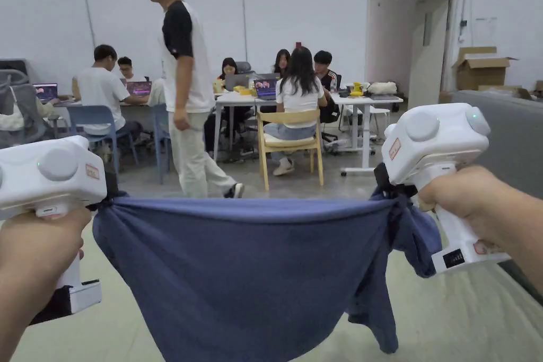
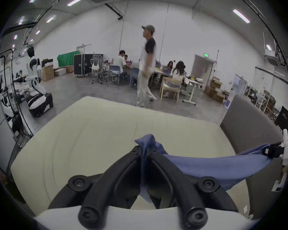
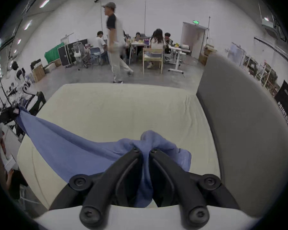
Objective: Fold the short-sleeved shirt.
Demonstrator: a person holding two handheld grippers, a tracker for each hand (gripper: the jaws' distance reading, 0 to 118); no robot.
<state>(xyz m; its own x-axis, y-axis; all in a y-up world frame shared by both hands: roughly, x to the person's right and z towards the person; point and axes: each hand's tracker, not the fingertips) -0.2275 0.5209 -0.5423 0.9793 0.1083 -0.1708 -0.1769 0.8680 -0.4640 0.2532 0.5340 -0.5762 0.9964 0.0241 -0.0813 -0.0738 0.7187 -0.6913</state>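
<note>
your head view looks level and forward over both grippers, close in, across the raised blue shirt toward the seated group and the doorway. your left gripper view sits right behind its own jaws, facing forward and slightly down over the cream mattress. your right gripper view does the same from the other side. all three share the standing person and the shirt.

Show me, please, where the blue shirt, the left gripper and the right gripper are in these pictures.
blue shirt (image 1: 249,273): head view, middle of the hanging cloth.
left gripper (image 2: 144,149): left gripper view, between its fingertips, on pinched cloth.
right gripper (image 3: 144,150): right gripper view, between its fingertips, on pinched cloth.
</note>
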